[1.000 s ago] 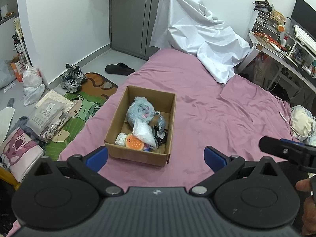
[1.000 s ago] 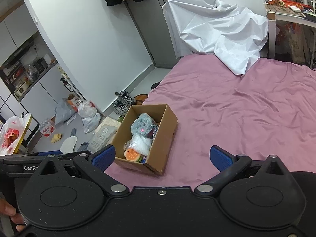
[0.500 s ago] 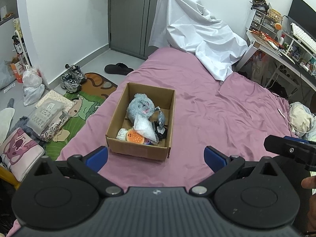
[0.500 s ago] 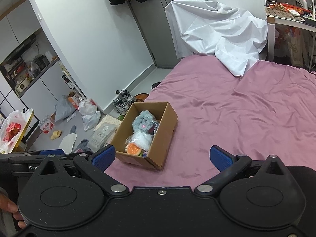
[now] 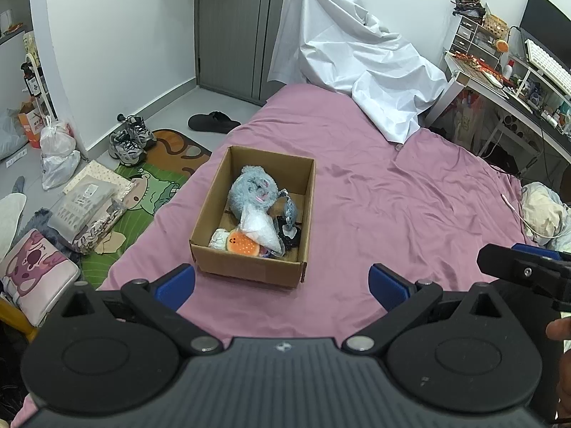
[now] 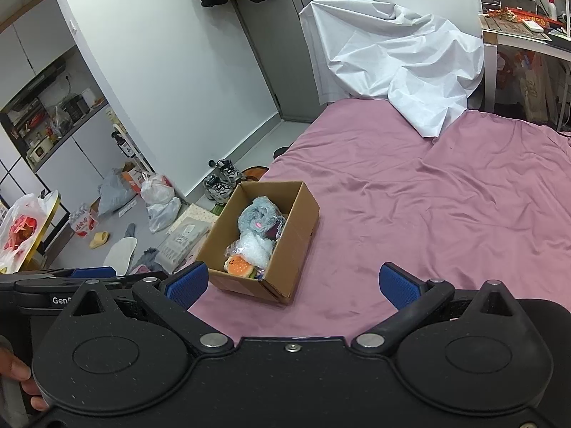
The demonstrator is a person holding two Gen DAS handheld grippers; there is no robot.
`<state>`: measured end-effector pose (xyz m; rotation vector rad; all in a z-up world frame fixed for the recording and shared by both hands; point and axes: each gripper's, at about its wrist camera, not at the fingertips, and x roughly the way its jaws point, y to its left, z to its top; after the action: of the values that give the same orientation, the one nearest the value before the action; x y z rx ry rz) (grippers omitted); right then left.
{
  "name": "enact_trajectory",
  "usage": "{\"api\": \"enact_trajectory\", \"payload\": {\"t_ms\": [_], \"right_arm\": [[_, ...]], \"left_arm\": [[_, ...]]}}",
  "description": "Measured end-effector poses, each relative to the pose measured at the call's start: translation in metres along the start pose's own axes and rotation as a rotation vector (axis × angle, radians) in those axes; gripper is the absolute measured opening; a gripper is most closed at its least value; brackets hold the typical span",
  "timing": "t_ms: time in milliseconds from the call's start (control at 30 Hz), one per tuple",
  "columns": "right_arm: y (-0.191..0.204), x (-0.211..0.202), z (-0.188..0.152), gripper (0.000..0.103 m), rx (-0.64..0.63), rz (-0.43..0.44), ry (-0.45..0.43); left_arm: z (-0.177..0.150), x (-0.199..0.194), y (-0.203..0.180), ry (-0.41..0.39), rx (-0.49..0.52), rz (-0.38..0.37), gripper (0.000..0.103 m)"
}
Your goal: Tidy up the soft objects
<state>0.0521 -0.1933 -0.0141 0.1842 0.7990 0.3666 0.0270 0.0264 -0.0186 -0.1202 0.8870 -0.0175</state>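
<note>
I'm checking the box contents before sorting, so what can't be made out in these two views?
- Left wrist view: the items under the clear plastic bag and orange burger plush are covered by them.
- Right wrist view: the near wall of the cardboard box hides the box's right side, including part of the grey plush.
- Left wrist view: the right gripper is cut off by the frame edge.

A big bed point(image 5: 410, 192) with a pink sheet fills the room. A white cloth point(image 5: 349, 57) hangs over its far edge. The walls point(image 5: 117, 28) are white, the door point(image 5: 232, 25) grey. Shoes point(image 5: 130, 139) sit on the grey floor point(image 5: 171, 103).
</note>
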Motion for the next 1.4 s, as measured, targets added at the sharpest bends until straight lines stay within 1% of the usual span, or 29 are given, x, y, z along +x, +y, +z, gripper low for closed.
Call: {"api": "enact_trajectory", "payload": {"t_ms": [200, 1400], "right_arm": [[-0.0007, -0.0006, 0.0000, 0.103, -0.012, 0.005, 0.006], [0.0051, 0.0008, -0.0003, 0.103, -0.028, 0.006, 0.017]], "left_arm": [[-0.0060, -0.0016, -0.0022, 0.001, 0.000, 0.008, 0.103], [-0.0018, -0.0027, 0.0023, 0.000, -0.006, 0.007, 0.103]]}}
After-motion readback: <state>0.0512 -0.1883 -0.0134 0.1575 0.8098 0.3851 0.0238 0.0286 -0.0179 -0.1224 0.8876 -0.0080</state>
